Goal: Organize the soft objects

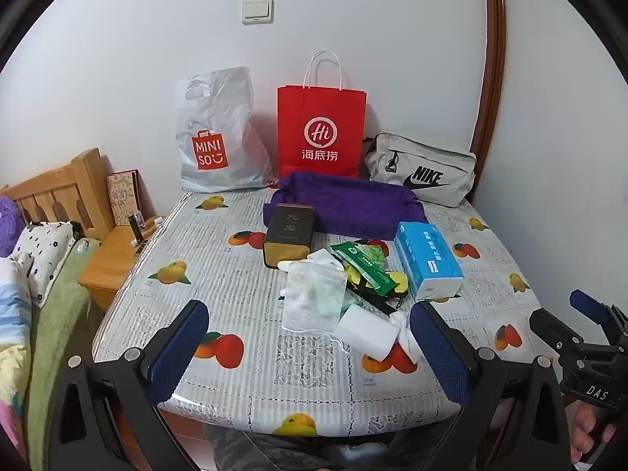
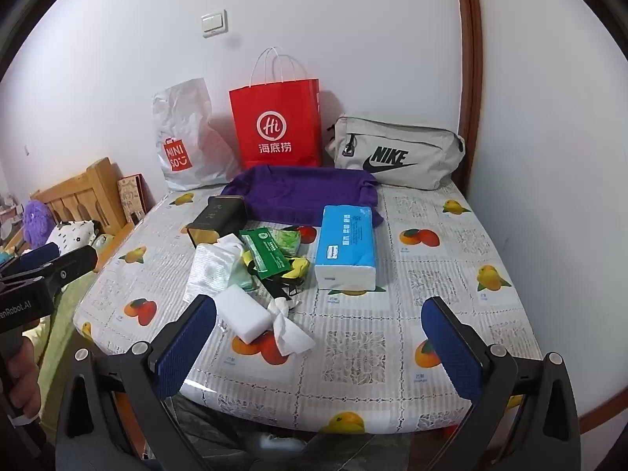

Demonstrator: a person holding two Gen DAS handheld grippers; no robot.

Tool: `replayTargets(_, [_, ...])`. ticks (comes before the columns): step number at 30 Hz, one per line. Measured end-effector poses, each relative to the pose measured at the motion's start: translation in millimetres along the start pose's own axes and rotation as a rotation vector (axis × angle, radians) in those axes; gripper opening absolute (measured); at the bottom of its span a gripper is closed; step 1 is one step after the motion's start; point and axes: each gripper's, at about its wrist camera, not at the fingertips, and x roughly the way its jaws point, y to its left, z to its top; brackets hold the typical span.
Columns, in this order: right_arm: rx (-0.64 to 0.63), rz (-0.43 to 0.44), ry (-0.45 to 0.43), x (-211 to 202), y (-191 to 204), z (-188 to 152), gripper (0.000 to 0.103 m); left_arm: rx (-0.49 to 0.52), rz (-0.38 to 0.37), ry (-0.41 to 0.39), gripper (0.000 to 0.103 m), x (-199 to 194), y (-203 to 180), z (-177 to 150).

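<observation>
A pile lies mid-table: a blue tissue pack [image 1: 428, 261] [image 2: 345, 245], a white sponge block [image 1: 367, 331] [image 2: 245, 316], a clear plastic pouch [image 1: 314, 294] [image 2: 210, 271], a green packet [image 1: 365, 269] [image 2: 267, 253], crumpled white tissue [image 2: 290, 331] and a dark tin box [image 1: 288, 233] [image 2: 218, 221]. Behind them is a folded purple cloth [image 1: 345, 204] [image 2: 302, 192]. My left gripper [image 1: 310, 353] hovers open over the table's near edge, nothing between its fingers. My right gripper [image 2: 320, 349] is open too, empty, right of the sponge.
Against the wall stand a white Miniso bag [image 1: 216, 137] [image 2: 184, 137], a red paper bag [image 1: 320, 133] [image 2: 276, 125] and a grey Nike pouch [image 1: 422, 172] [image 2: 396, 153]. A bed and wooden nightstand [image 1: 114, 259] are at the left. The fruit-print tablecloth [image 1: 243, 286] [image 2: 431, 274] covers the table.
</observation>
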Motion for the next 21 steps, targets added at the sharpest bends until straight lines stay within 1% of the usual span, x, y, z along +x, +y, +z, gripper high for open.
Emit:
replayTargets(1, [0.002, -0.001, -0.002, -0.2, -0.2, -0.1, 0.103, -0.007, -0.004, -0.018, 0.103, -0.8, 0.3, -0.3])
replayTargets(3, [0.002, -0.002, -0.004, -0.6, 0.1, -0.4, 0.103, -0.007, -0.01, -0.023, 0.103, -1.4, 0.4, -0.9])
replayTargets(8, [0.011, 0.002, 0.0, -4.7, -0.9, -0.2, 0.103, 0.003, -0.021, -0.017, 0.103, -1.1, 3.5, 1.7])
replayTargets(21, [0.016, 0.002, -0.001, -9.1, -1.5, 2.2, 0.103, 0.012, -0.006, -0.022, 0.103, -8.6, 4.5, 6.4])
